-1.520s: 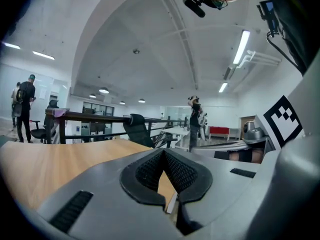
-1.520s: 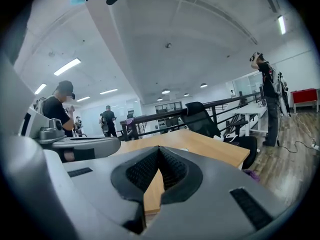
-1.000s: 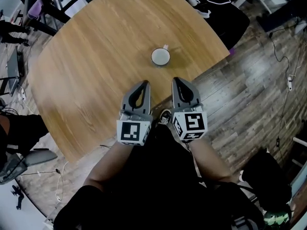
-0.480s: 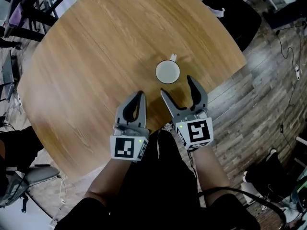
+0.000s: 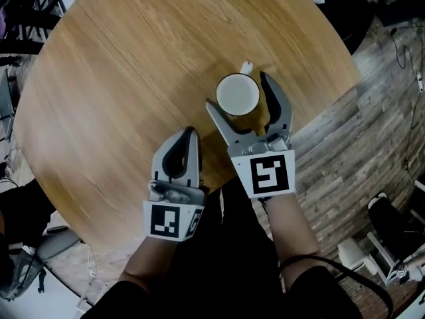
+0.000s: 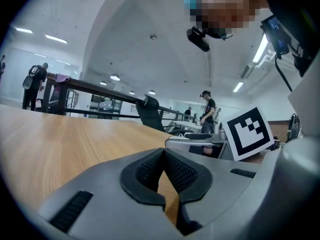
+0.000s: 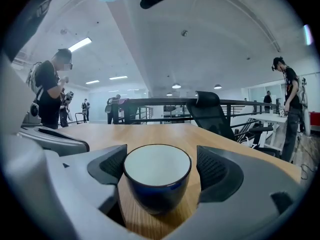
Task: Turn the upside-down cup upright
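In the head view the step in hand looked like the approach to the grasp; the cup (image 5: 238, 94) stood right of centre on the round wooden table (image 5: 119, 78), showing a pale round top face inside a dark rim, its small handle (image 5: 246, 66) pointing to the upper edge of the frame; the right gripper (image 5: 237, 90) straddled it, its jaws just opened wide with the cup between them; the left gripper (image 5: 191, 133), lower and left of centre, had its jaws together on nothing. In the left gripper view the ribbed black pads (image 6: 182, 174) met at their tips, only smooth, straight-grained wood showing through the gap behind them. In the right gripper view the cup (image 7: 157, 184) filled the lower centre, glossy dark blue and tapering toward the table, its top matt and whitish; whether that face was base or hollow I could not tell; the textured pads (image 7: 215, 171) flanked it without pressing, the one on the frame's left close beside the rim. The next move probably called for closing evenly on the slick, curved wall, then lifting and rolling the wrist.
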`<state>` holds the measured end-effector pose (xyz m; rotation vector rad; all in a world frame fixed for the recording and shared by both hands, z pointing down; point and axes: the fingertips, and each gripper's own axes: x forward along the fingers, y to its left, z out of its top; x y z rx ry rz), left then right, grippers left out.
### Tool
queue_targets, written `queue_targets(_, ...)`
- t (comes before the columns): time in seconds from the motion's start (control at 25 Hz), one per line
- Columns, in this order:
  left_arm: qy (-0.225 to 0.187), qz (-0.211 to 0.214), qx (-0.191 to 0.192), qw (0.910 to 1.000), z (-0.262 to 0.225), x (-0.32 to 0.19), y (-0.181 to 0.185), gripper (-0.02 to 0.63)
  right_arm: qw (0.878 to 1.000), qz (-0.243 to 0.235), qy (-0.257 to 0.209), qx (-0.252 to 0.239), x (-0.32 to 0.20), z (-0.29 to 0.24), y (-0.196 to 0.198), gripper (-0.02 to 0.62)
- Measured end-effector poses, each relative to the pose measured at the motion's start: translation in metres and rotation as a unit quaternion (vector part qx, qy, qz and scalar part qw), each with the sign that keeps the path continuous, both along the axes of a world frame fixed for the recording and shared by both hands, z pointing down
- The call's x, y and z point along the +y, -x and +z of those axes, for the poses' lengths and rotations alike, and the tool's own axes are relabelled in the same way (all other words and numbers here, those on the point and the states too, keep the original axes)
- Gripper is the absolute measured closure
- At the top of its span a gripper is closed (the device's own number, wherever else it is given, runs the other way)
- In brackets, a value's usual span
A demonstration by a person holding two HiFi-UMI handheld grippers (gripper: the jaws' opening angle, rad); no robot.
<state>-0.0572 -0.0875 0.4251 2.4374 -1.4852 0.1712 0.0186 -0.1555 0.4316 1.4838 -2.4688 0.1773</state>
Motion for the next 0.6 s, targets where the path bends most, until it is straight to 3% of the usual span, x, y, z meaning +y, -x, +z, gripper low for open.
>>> queue_targets(0.32,0.004,0.007,0.011,0.9999,0.006,0.000,-0.003,0.598,1.000,-0.004,-0.006,0.008,-0.008,0.001,0.009,0.227)
queue_targets(0.6,0.000,0.009,-0.003,1.0000,0.015,0.000,0.000,0.598,1.000,-0.010,0.007,0.009,-0.009,0.005,0.010,0.227)
